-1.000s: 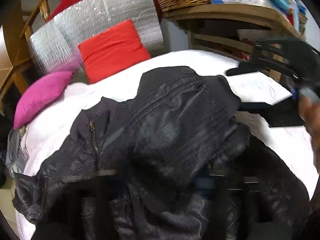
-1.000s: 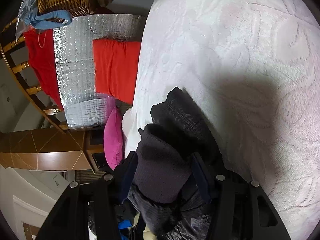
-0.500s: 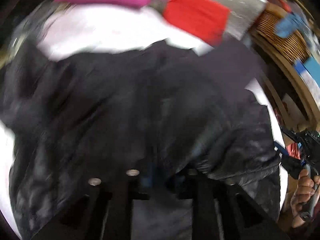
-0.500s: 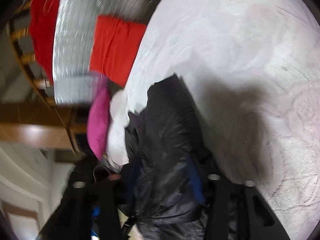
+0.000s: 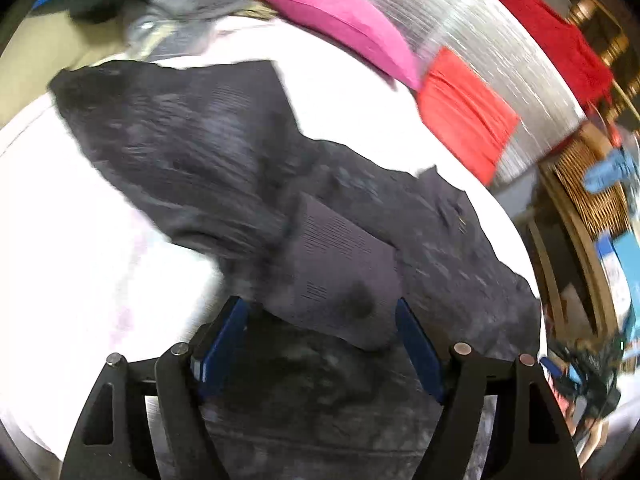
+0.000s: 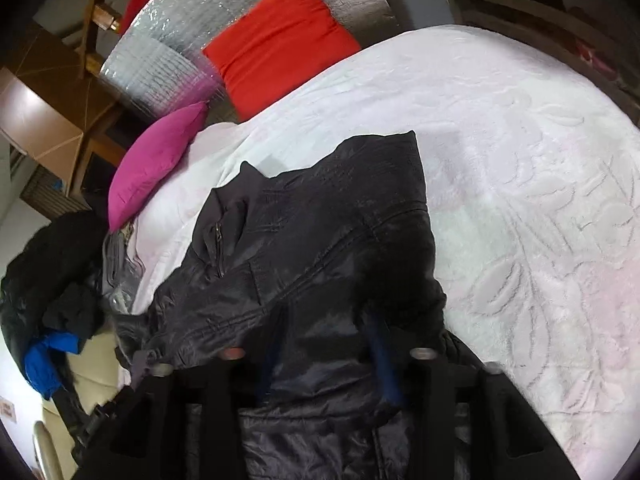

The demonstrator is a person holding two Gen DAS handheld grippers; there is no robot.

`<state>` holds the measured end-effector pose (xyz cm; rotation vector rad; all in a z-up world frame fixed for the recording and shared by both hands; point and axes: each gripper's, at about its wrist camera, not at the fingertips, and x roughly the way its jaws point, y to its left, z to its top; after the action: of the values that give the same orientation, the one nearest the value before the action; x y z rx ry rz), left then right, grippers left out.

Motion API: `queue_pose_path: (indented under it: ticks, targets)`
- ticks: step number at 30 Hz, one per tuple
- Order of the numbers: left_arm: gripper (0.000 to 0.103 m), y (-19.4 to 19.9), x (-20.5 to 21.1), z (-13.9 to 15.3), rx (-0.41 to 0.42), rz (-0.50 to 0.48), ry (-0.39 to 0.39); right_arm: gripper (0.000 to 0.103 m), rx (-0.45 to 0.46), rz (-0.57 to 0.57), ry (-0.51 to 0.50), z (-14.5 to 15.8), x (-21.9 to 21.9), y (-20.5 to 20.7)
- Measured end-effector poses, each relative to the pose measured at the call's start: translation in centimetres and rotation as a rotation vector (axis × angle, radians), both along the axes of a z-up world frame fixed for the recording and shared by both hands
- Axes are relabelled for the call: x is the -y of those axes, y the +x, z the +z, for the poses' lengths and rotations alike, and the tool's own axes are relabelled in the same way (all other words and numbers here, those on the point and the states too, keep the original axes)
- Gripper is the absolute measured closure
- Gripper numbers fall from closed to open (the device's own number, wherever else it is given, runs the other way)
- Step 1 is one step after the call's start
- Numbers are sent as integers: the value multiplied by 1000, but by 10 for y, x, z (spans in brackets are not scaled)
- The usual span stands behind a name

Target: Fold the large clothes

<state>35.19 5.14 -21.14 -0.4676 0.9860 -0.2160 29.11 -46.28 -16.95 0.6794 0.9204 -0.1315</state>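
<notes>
The left gripper (image 5: 320, 312) has just been spreading its jaws; its blue pads stand wide, with a ribbed knit cuff (image 5: 344, 280) of the jacket lying loose between them, seemingly touching neither pad. The right gripper (image 6: 328, 356) has also just been widening. Shiny fabric bulges between its blue-edged fingers, but whether the pads still pinch it cannot be told.

The black jacket (image 6: 312, 240) is a slick, quilted nylon with stitched seams and a small zipper. It lies crumpled on the bed, spreading from the jaws toward 12 o'clock in the right wrist view, and toward 10 o'clock as a blurred sleeve in the left wrist view.

Beneath it is a white bedspread (image 6: 520, 200), plush, embossed with leaf shapes. At 10 o'clock in the right wrist view rests a magenta pillow (image 6: 156, 160); at 12 o'clock a flat red cushion (image 6: 280, 40) leans on crinkled silver foil sheeting (image 6: 176, 40). A dark clothes heap (image 6: 52, 272) sits at 8 o'clock. A wicker basket (image 5: 588, 196) stands at 3 o'clock in the left wrist view.
</notes>
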Motion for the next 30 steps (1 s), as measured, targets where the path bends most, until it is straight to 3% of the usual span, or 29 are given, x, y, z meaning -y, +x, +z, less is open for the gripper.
queue_pose_path:
  ticks: [5,8,13,20,25,27,29,30]
  targets:
    - [25,12,-10,-9,-38,16,-73,32,53,-74,-67,15,12,-3]
    - [26,22,6,-11,-49,-21,-9,29,83,-134,-35,14,38,-5]
    - [27,29,43,-6,-10,-75,180,28,47,-129,51,-6,62,13]
    - [29,27,14,-6,-58,-8,127,28,0,-85,79,-32,53,42]
    - [29,13,8,-1,-89,-36,189,28,-71,-42,-57,-37,22,56]
    - [37,8,8,6,-68,-53,196,28,-74,-47,-48,-36,19,54]
    - [63,5,11,10,-49,-87,186,28,-61,-56,-42,-32,18,49]
    - [65,2,13,12,-35,-104,186,28,-53,-57,-41,-29,17,46]
